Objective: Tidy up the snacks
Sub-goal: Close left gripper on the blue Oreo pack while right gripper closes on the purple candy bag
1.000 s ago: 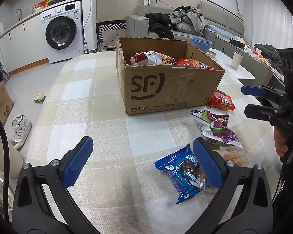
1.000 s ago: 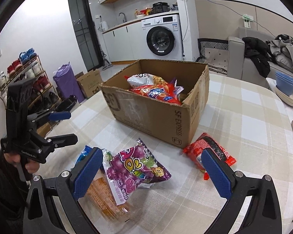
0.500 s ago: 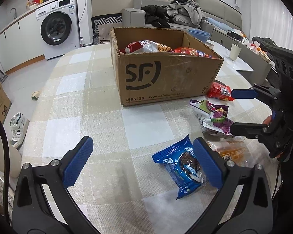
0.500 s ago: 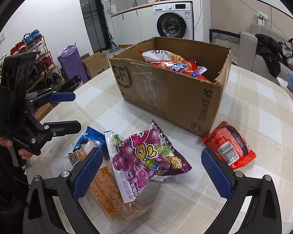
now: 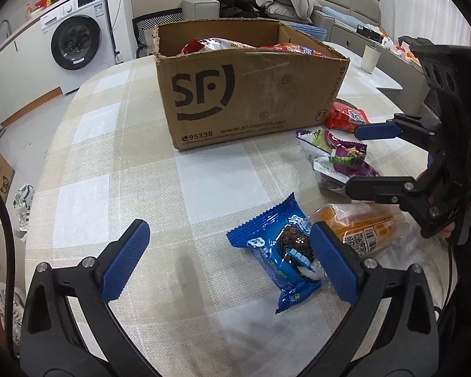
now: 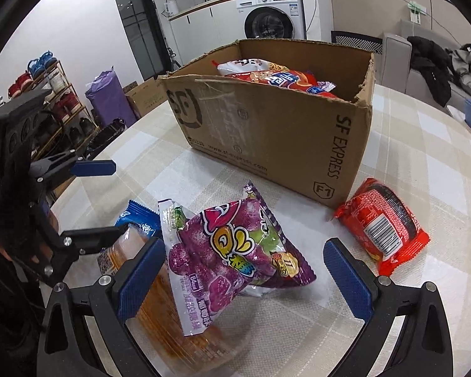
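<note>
Both sets of jaws stand wide apart and hold nothing: the left gripper [image 5: 229, 257] hangs low beside the blue pack [image 5: 285, 251], the right gripper [image 6: 245, 273] straddles the purple bag [image 6: 235, 251]. Four snacks remain on the desk [image 5: 116, 163]: the blue pack nearest, an orange pack [image 5: 358, 229] partly under the purple bag, then a red pack [image 6: 383, 223] by the box [image 6: 267, 125]. The box already holds several bags, so the job looks partly done.

Left gripper [image 5: 229, 260]: black frame arms, silver screws, blue ribbed pads [image 5: 125, 260]. Right gripper [image 6: 243, 279]: same build. Its black body has round holes and a green LED. Black cable on far left. Bit of skin at handles.
</note>
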Demonstrator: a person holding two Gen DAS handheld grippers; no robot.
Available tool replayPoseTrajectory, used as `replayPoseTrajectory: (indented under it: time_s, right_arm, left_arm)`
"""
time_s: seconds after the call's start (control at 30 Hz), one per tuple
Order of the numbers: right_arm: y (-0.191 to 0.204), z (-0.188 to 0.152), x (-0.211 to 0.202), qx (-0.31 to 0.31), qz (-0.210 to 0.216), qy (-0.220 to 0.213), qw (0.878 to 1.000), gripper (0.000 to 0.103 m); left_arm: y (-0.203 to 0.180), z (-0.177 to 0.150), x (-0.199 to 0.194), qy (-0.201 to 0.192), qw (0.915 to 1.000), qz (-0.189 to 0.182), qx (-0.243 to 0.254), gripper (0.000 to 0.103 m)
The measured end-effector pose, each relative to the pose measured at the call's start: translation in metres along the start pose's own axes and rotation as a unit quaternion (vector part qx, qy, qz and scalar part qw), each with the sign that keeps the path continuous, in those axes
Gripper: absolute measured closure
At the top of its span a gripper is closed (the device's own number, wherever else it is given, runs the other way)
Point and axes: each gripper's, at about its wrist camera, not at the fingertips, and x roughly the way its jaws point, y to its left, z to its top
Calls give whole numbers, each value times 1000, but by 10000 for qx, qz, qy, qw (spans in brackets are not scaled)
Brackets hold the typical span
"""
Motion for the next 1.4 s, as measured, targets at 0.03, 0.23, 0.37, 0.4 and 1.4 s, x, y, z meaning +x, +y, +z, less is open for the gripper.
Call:
replayPoseTrajectory:
  time_s: [0.03, 0.23, 0.37, 0.4, 1.4]
  right_arm:
    - [0, 0, 2, 6, 10, 8, 10000, 1]
    - [1, -1, 12, 57, 86, 67, 9999, 1]
    - [1, -1, 15, 69, 94, 60, 9999, 1]
    - [2, -1, 15, 62, 96, 51, 9999, 1]
    - [13, -5, 7, -353, 102, -45, 9993, 29]
  left_arm:
    - [-1, 0, 1, 48, 10000, -29, 18, 1]
    - [-11, -3, 5, 156, 9996, -156, 161, 1]
    - [-18, -5, 9, 232, 9992, -270, 169, 1]
    - [-20, -4, 10, 259, 9991, -285, 175, 1]
    - [-29, -8, 34, 597, 9973, -364, 231, 2]
